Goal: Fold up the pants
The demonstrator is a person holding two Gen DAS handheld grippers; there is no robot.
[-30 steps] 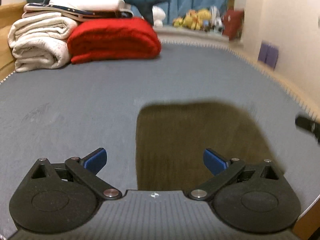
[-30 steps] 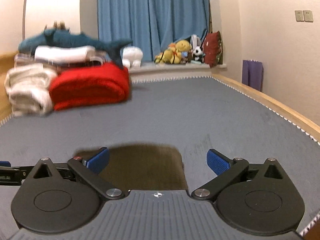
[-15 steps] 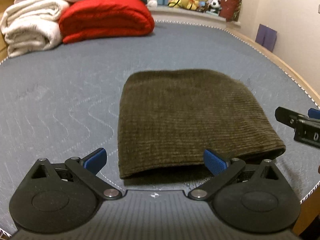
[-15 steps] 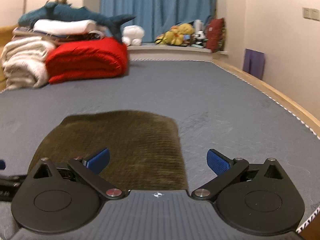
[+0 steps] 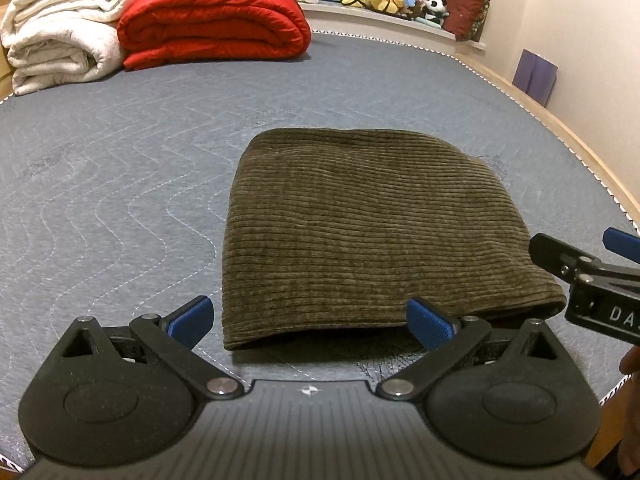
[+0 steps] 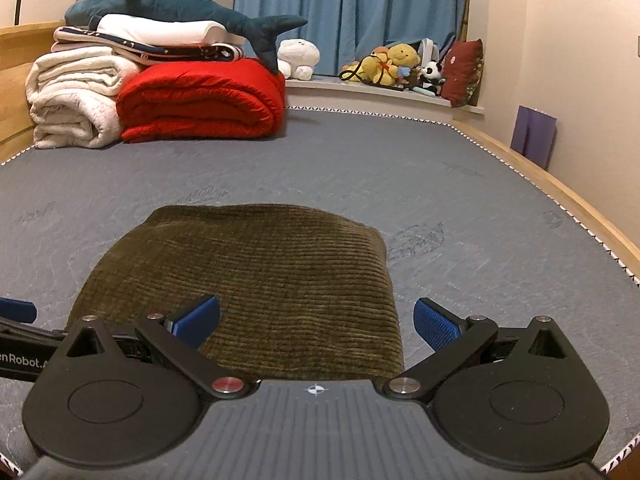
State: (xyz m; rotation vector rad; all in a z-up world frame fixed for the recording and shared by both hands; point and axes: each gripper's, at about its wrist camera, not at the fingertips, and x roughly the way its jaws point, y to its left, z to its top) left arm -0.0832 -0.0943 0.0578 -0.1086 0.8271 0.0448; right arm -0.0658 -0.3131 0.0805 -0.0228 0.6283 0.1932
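Note:
The olive corduroy pants point(image 5: 360, 232) lie folded into a compact rectangle on the grey quilted mattress point(image 5: 112, 184). In the left wrist view my left gripper point(image 5: 310, 320) hovers open just short of the pants' near edge, nothing between its blue pads. The right gripper's black body shows at that view's right edge, beside the pants' right corner. In the right wrist view the pants point(image 6: 260, 280) lie ahead and left, and my right gripper point(image 6: 316, 322) stands open over their near right corner, holding nothing.
At the mattress's far left sit a rolled red blanket point(image 6: 200, 102), cream towels point(image 6: 72, 96) and a plush shark point(image 6: 180, 8). Soft toys point(image 6: 396, 64) line the sill under blue curtains. A wooden bed frame point(image 6: 560, 196) runs along the right side.
Both cameras have tilted down and pulled back, so the folded pants fill more of each view. The right gripper has come further into the left wrist view. Both grippers stay open.

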